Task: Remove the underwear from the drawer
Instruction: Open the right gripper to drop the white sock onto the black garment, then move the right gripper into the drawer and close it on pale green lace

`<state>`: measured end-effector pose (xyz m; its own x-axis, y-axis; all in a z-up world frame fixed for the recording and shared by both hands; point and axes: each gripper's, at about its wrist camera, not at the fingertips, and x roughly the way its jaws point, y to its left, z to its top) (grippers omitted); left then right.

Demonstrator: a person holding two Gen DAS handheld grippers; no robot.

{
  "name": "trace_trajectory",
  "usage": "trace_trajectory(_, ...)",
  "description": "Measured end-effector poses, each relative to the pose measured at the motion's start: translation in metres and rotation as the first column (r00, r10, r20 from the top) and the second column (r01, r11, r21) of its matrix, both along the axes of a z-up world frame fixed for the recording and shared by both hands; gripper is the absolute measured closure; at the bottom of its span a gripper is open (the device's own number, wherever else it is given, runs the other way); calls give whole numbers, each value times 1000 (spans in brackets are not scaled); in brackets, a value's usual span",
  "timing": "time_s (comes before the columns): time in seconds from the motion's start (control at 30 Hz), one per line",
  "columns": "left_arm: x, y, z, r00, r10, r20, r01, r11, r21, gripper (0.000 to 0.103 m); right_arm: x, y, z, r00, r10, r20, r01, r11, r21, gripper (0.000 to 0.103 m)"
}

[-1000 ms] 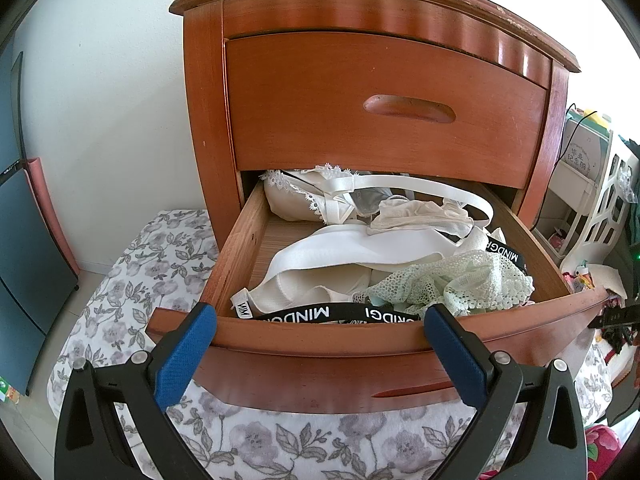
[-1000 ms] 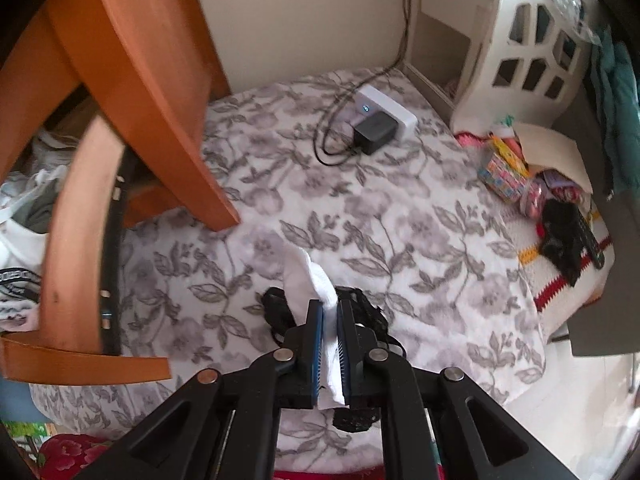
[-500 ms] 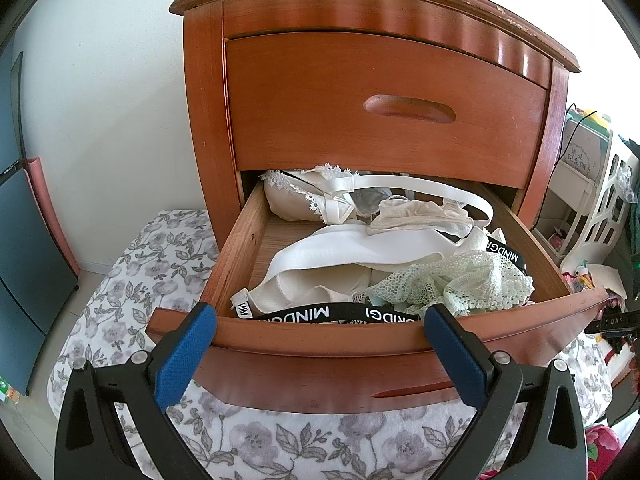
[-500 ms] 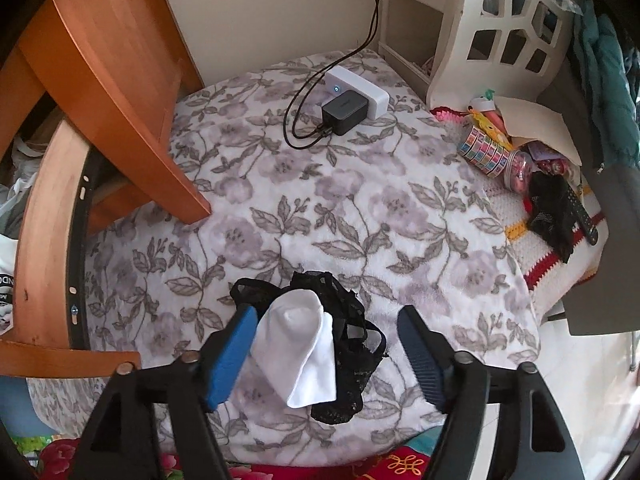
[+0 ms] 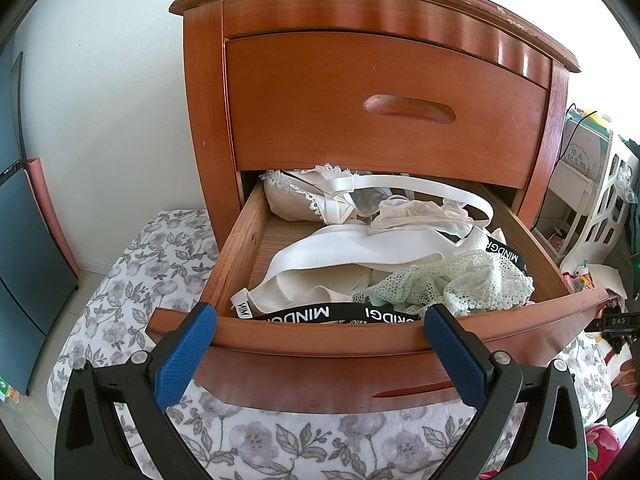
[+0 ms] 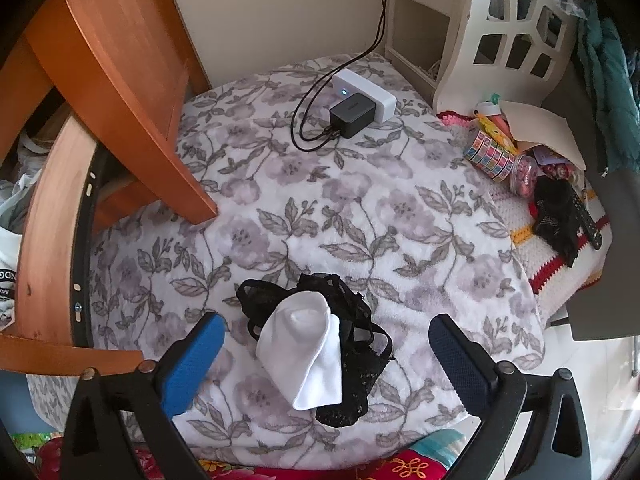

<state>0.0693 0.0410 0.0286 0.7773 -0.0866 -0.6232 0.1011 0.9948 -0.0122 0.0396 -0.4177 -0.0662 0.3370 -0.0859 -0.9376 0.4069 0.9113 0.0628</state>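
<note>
The lower drawer (image 5: 320,340) of a reddish wooden nightstand (image 5: 380,92) stands pulled out, heaped with white bras (image 5: 332,256), a pale green lace piece (image 5: 460,284) and a black lettered waistband (image 5: 320,314). My left gripper (image 5: 320,344) hangs open in front of the drawer's front panel, touching nothing. In the right wrist view a white garment (image 6: 308,356) lies on black lace underwear (image 6: 352,344) on the floral blanket (image 6: 360,208). My right gripper (image 6: 328,356) has just been opening; its jaws stand wide apart above that pile, the pads clear of it.
A white power strip (image 6: 364,94) with a black charger (image 6: 350,118) and cables lies at the blanket's far end. A white cut-out shelf (image 6: 508,32) stands at the right, with tape rolls (image 6: 490,156), a remote and a dark cloth (image 6: 560,216) on a striped mat.
The right gripper's jaws went from shut on the white garment to wide apart. The garment dropped onto the black lace underwear on the blanket. The left gripper's view is unchanged.
</note>
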Motion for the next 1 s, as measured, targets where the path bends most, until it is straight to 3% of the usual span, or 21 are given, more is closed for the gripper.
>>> trace_trajectory(0.23,0,0,0,1000,0,0,0,1000,0,0,-2,3,18,998,12,60,-11,1000,-21,0)
trace_trajectory(0.43,0,0,0,1000,0,0,0,1000,0,0,0,20,71,977,73,199,-67,997,-36,0)
trace_trajectory(0.6,0,0,0,1000,0,0,0,1000,0,0,1,55,127,930,177,321,-161,984,-78,0)
trace_trajectory(0.8,0,0,0,1000,0,0,0,1000,0,0,-1,119,182,840,342,421,-314,940,-137,0)
trace_trajectory(0.9,0,0,0,1000,0,0,0,1000,0,0,2,150,191,805,415,423,-395,908,-139,0)
trace_trajectory(1.0,0,0,0,1000,-1,0,1,1000,0,0,10,190,183,773,521,364,-518,848,-113,0)
